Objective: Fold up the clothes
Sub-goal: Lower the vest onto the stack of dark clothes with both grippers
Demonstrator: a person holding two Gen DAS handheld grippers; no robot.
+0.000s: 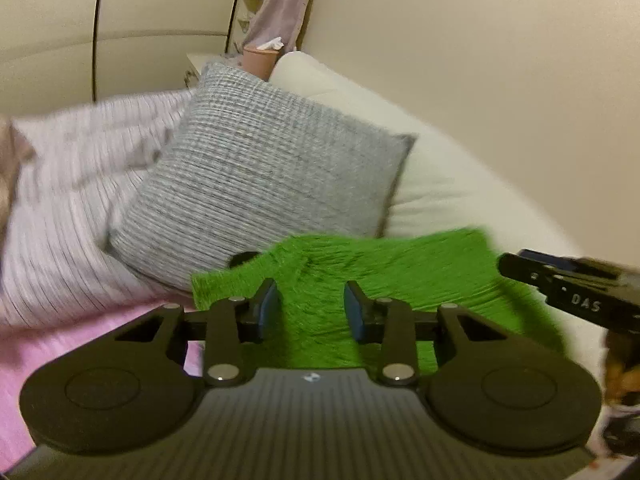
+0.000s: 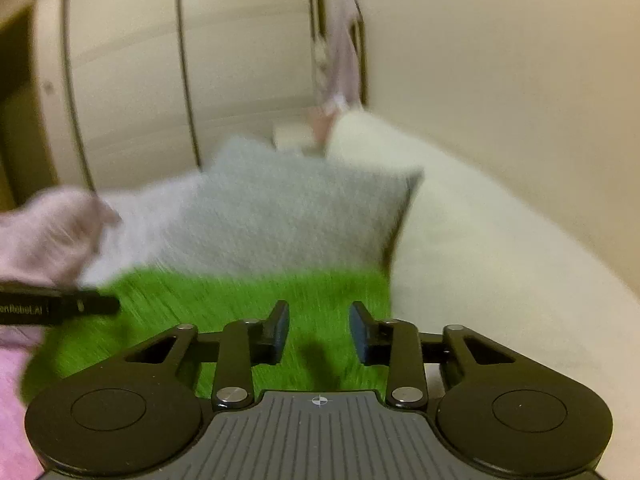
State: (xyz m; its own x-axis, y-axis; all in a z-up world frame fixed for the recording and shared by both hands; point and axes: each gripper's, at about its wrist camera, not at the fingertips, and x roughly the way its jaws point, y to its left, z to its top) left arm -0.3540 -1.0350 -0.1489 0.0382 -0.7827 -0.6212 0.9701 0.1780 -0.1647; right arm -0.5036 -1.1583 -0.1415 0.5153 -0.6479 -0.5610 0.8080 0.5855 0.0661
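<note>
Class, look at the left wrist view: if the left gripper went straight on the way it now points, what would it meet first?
Most likely the green garment, which lies just ahead of the open left gripper. The grey cushion stands behind it; blur leaves depth uncertain.

left hand-held gripper (image 1: 312, 306): parted (angled down) | right hand-held gripper (image 2: 319, 330): parted

Two wrist cameras look forward and downward, side by side, close over the same green garment (image 1: 400, 276) and grey cushion (image 2: 304, 216).
</note>
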